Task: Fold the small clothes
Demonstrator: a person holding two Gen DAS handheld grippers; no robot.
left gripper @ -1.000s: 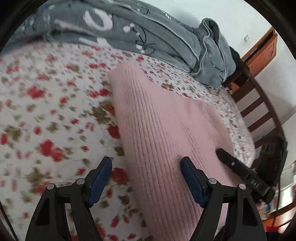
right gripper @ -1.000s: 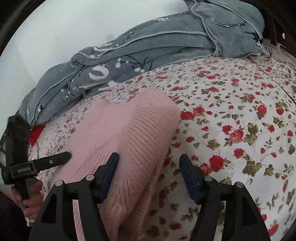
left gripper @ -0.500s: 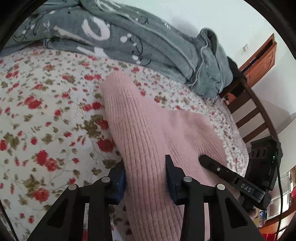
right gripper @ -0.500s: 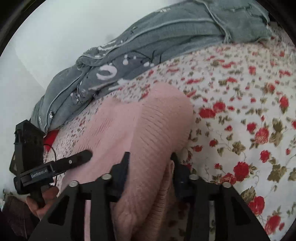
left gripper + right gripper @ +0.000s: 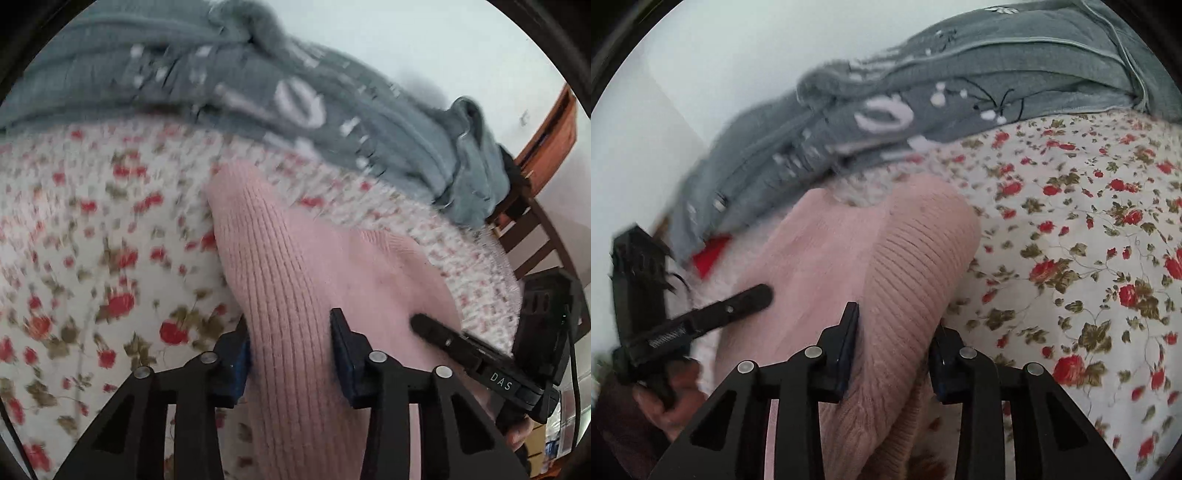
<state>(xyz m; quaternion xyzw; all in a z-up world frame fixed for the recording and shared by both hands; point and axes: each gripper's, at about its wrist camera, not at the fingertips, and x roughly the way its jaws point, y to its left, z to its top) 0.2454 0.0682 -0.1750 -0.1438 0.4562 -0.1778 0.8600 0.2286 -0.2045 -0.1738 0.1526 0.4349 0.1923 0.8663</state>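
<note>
Both grippers have swung forward across the bed since a second ago, when their jaws stood wide over the cloth; each now carries a bunched edge of the pink ribbed knit garment [image 5: 295, 295] toward the far side. The left gripper [image 5: 290, 354] pinches a thick ridge of knit between its blue pads, though its jaws are easing slightly apart. The right gripper [image 5: 895, 354] is clamped on the garment's opposite edge. Between the two grips the garment lies draped over the white bedsheet printed with red flowers [image 5: 92, 258], its far end close to the crumpled grey quilt with white motifs [image 5: 295, 103] heaped along the wall.

Judged from here, the main risk is the left hold: if those jaws loosen further, the bulky knit could slide out mid-carry and the fold would land crooked. Uneven travel of the two hands would skew the edge, and carrying too far could run the garment into the quilt.

Count: one pink garment, two grippers, one quilt, one flowered sheet, one wooden bed frame [image 5: 535, 229] at the right of the left wrist view.
</note>
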